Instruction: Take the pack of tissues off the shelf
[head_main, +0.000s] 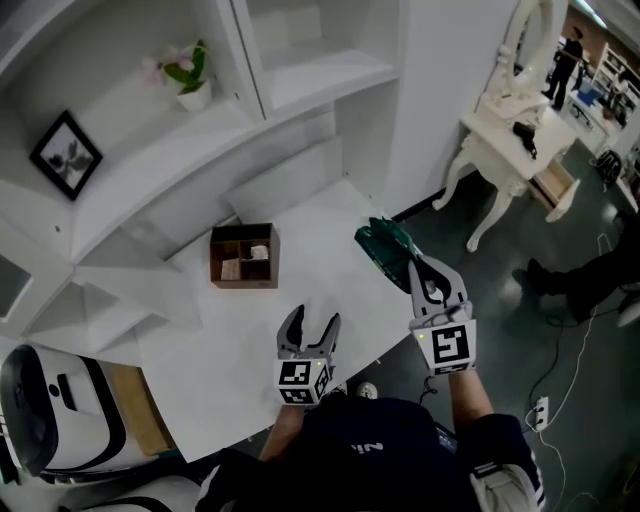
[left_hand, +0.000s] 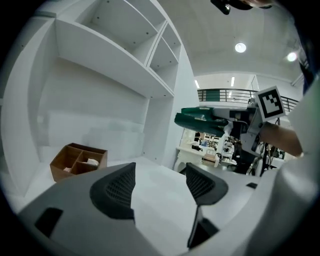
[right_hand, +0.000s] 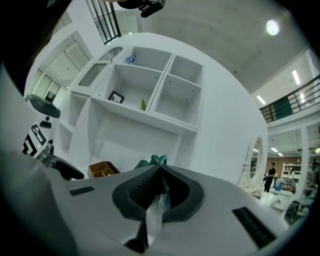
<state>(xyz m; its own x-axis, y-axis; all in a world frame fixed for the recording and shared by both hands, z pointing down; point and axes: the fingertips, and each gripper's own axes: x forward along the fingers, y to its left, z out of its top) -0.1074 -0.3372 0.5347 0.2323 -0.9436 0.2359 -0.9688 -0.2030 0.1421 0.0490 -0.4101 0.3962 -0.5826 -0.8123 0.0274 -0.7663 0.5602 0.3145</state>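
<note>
White counter (head_main: 250, 330) under shelves (head_main: 320, 80): right tongs (head_main: 418, 268) pinched shut on the green pack of tissues (head_main: 385, 245) (centre-right of the frame, above the counter's edge); left tongs (head_main: 314, 322) gape wide, empty.

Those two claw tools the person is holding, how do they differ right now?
The left gripper has its jaws apart; the right gripper has them pressed together. The left gripper holds nothing, with only the white desk beneath it; the right gripper pinches the wrapper of the green pack of tissues. Both have dark ribbed pads and carry a cube with square markers.
</note>
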